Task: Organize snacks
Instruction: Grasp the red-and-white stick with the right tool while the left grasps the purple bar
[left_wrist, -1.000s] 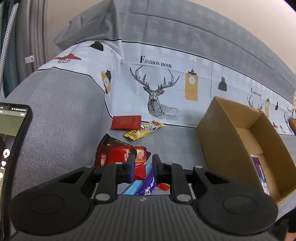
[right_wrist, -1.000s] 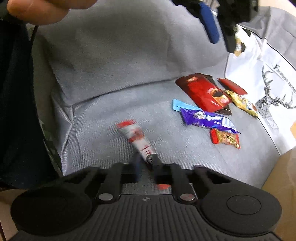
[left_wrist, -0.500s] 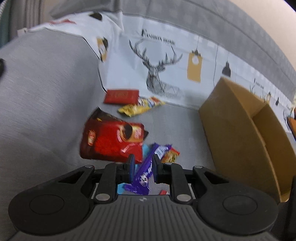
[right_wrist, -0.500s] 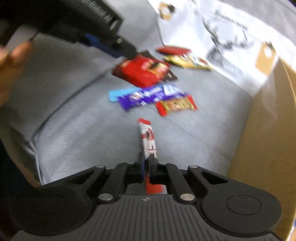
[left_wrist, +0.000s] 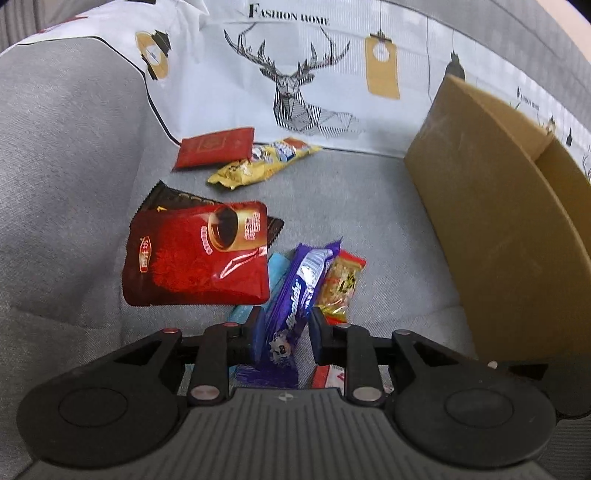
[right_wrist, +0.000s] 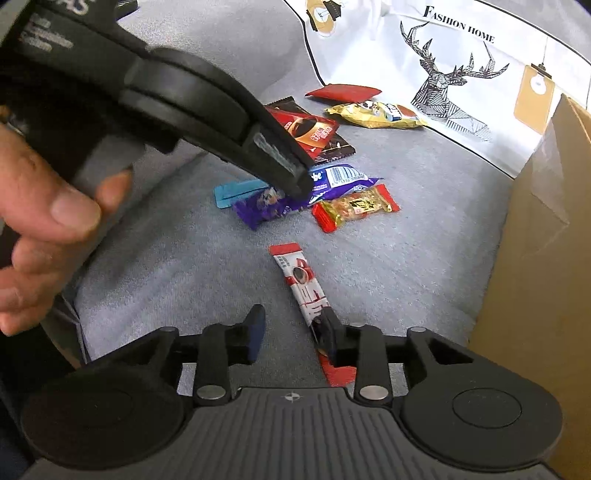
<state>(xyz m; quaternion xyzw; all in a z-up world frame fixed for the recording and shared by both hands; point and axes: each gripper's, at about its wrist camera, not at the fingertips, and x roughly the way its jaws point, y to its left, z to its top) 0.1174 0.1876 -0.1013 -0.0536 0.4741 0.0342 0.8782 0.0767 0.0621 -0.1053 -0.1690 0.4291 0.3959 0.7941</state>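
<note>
Several snack packets lie on the grey sofa seat. My left gripper (left_wrist: 284, 330) is open with its fingers on either side of a purple chocolate bar (left_wrist: 295, 295); it also shows in the right wrist view (right_wrist: 299, 181) over the purple bar (right_wrist: 332, 181). My right gripper (right_wrist: 293, 330) is open; a red-and-white stick packet (right_wrist: 301, 284) lies on the seat against its right finger. A large red coffee bag (left_wrist: 199, 254), a red-gold candy (left_wrist: 341, 284), a yellow packet (left_wrist: 262, 164) and a flat red packet (left_wrist: 216, 146) lie around.
An open cardboard box (left_wrist: 491, 206) stands on the seat to the right, also in the right wrist view (right_wrist: 546, 236). A white deer-print cover (left_wrist: 295, 66) drapes the backrest. A blue packet (right_wrist: 236, 192) lies under the purple bar.
My left gripper came down over the purple bar. My right gripper, shut on the red-and-white stick before, has opened and the stick lies on the seat.
</note>
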